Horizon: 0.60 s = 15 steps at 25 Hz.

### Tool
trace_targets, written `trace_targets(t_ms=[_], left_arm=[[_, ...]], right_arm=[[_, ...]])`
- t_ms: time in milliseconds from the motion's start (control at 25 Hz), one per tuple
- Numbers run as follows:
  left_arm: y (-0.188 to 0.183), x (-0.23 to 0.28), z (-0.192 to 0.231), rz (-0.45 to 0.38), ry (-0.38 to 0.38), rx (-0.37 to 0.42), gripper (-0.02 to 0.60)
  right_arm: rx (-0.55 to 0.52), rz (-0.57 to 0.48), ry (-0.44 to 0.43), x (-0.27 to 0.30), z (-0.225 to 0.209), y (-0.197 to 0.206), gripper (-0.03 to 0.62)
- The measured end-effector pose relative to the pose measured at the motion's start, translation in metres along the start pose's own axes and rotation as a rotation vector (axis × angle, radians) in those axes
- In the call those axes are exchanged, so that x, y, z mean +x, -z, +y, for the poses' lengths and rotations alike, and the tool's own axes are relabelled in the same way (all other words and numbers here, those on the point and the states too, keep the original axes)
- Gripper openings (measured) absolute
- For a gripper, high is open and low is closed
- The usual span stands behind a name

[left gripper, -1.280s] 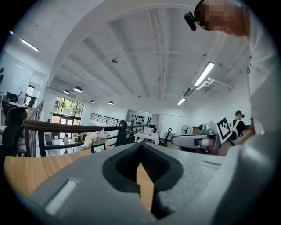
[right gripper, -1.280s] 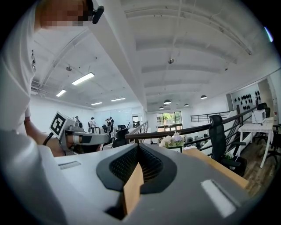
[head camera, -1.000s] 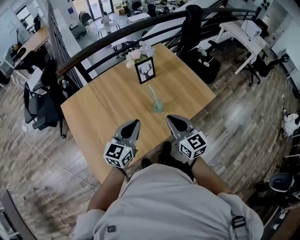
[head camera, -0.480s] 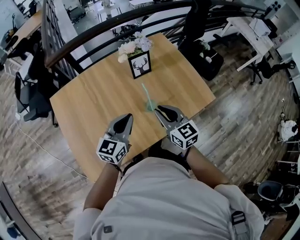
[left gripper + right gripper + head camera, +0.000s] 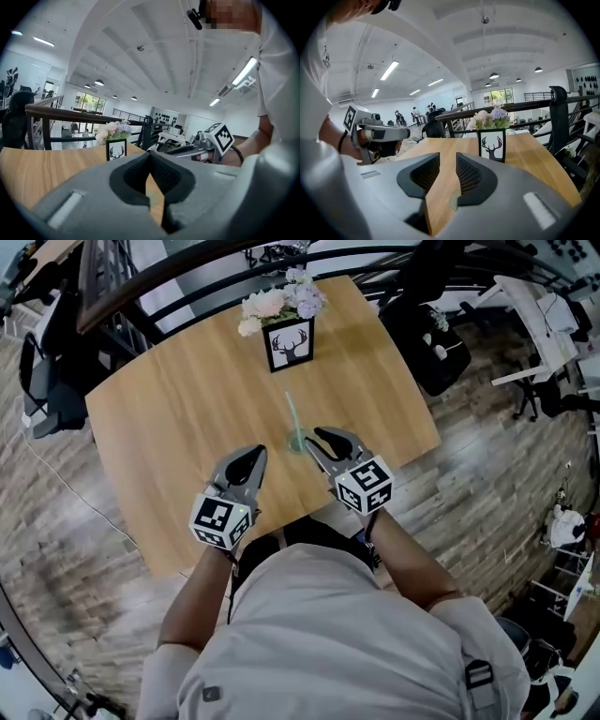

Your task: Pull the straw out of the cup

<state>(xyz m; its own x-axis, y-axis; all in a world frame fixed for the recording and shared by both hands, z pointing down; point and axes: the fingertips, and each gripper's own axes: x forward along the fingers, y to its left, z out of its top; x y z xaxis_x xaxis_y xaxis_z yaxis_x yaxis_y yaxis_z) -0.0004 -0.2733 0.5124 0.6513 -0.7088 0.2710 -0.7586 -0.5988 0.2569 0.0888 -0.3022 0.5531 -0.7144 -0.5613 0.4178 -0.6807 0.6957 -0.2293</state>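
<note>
A small clear cup stands on the wooden table, with a green straw leaning out of it toward the far side. My right gripper has its tip right beside the cup, on the cup's right. Its jaws are opening, and only table wood and a pale green sliver show in the gap of the right gripper. My left gripper hovers left of the cup and a little nearer to me. In its own view the left gripper has its tips touching and holds nothing.
A black vase with a deer picture and flowers stands at the table's far edge, also seen as the deer vase. A dark railing runs behind the table. The near table edge lies just under my hands.
Both grippers have moved forward and down toward the cup. The right gripper's jaws have parted and its tip has come up beside the cup.
</note>
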Motion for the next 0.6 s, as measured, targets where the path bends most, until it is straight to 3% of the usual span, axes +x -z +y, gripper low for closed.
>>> trace_targets(t_ms=[600], left_arm=[[0.053,0.044,0.041,0.061,-0.072,-0.073,0.003]], right_arm=[[0.013,0.163,-0.078,0.073,-0.046,0.059,0.140]])
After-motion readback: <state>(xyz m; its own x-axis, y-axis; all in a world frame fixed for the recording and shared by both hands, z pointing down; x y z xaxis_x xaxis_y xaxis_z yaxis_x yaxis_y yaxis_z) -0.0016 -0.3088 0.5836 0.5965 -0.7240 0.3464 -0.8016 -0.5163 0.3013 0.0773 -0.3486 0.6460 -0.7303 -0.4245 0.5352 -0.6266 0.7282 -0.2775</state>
